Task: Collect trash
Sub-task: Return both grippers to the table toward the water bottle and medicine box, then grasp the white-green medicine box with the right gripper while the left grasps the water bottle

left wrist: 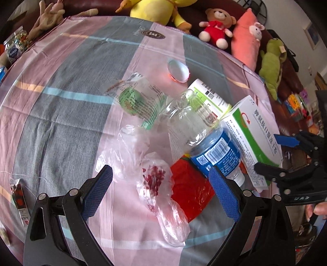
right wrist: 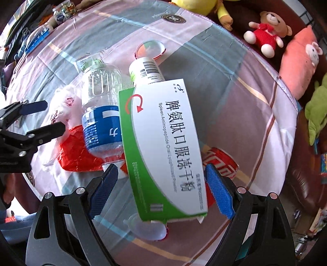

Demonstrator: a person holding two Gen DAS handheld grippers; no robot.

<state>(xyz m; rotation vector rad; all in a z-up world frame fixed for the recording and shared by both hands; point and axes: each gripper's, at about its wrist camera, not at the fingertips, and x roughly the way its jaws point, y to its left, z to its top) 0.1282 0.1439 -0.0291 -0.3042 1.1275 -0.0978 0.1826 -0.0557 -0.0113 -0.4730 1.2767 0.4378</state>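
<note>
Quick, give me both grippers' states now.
Left gripper: open, holding nothing, above the clear plastic bag.
Right gripper: open, straddling the green-and-white medicine box, not clamped on it.

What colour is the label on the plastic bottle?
Blue with white print; the bottle label shows best in the right wrist view.

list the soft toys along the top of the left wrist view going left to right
yellow duck plush → teddy bear in red → pink plush with a bunny face → green plush
</note>
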